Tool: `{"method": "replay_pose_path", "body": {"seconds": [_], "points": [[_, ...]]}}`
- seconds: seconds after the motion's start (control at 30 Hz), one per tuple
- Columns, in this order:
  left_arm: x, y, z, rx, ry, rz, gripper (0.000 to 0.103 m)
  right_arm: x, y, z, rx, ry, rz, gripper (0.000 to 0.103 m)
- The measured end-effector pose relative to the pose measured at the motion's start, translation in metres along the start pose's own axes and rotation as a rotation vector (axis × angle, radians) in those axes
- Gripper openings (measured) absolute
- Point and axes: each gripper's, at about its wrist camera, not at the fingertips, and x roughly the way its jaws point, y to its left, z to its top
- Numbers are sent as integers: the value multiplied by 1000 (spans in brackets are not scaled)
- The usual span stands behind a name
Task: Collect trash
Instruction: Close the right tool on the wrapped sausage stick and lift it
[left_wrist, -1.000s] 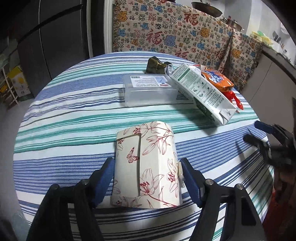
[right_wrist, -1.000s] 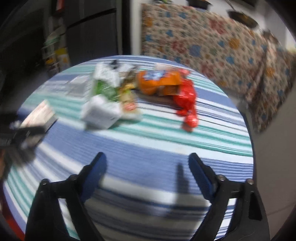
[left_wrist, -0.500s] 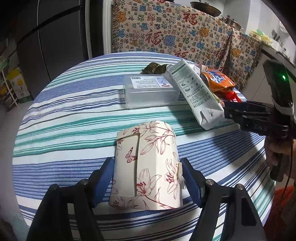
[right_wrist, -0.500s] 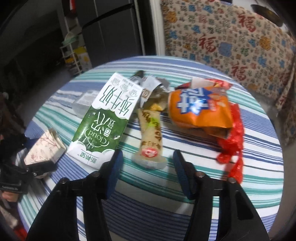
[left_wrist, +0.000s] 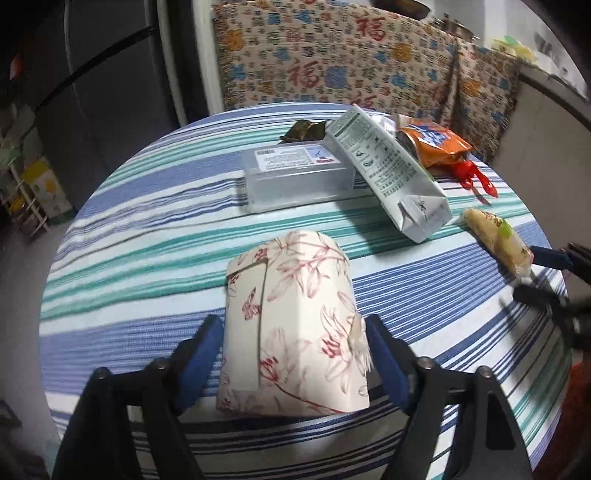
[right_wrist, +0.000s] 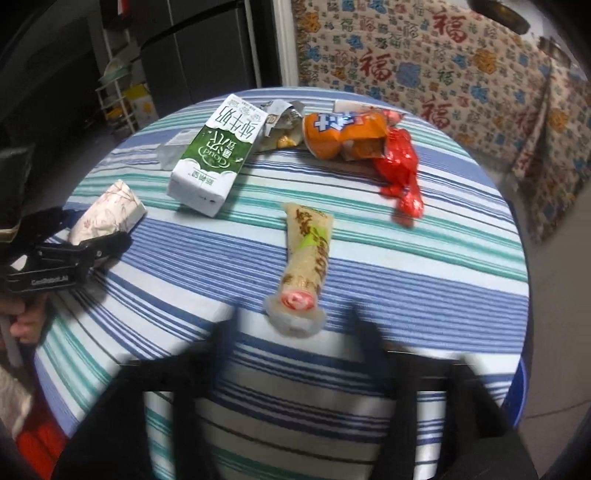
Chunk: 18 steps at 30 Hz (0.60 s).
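My left gripper (left_wrist: 293, 345) is shut on a floral paper box (left_wrist: 295, 321), which rests on the striped round table (left_wrist: 147, 229); the box also shows at the left of the right wrist view (right_wrist: 107, 214). My right gripper (right_wrist: 295, 332) is open, its blurred fingers flanking the near end of a yellow snack tube (right_wrist: 304, 266), which also shows in the left wrist view (left_wrist: 496, 240). A green-and-white milk carton (right_wrist: 214, 155), an orange snack bag (right_wrist: 343, 134) and a red wrapper (right_wrist: 400, 173) lie further back.
A clear plastic box (left_wrist: 295, 177) and a dark leaf-wrapped packet (left_wrist: 304, 131) lie behind the floral box. A patterned cloth (right_wrist: 443, 74) covers furniture behind the table. Dark cabinets (left_wrist: 92, 92) stand at the left. The table's edge is near on the right.
The right gripper has pulled back toward the table's near edge, dragging or following the yellow snack tube out of the pile. The left gripper still holds the floral box in place.
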Motion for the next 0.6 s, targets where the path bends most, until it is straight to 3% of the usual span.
{"method": "replay_pose_path", "body": {"seconds": [0.13,0.37,0.6], "points": [[2,4,0,-16,7,15,89,9,7,-7,-37,5,-37,78],[5,3,2,-22,19,26,98,26,8,9,4,11,-63,97],[6,3,2,-22,20,25,99,30,5,15,6,7,-61,100]]}}
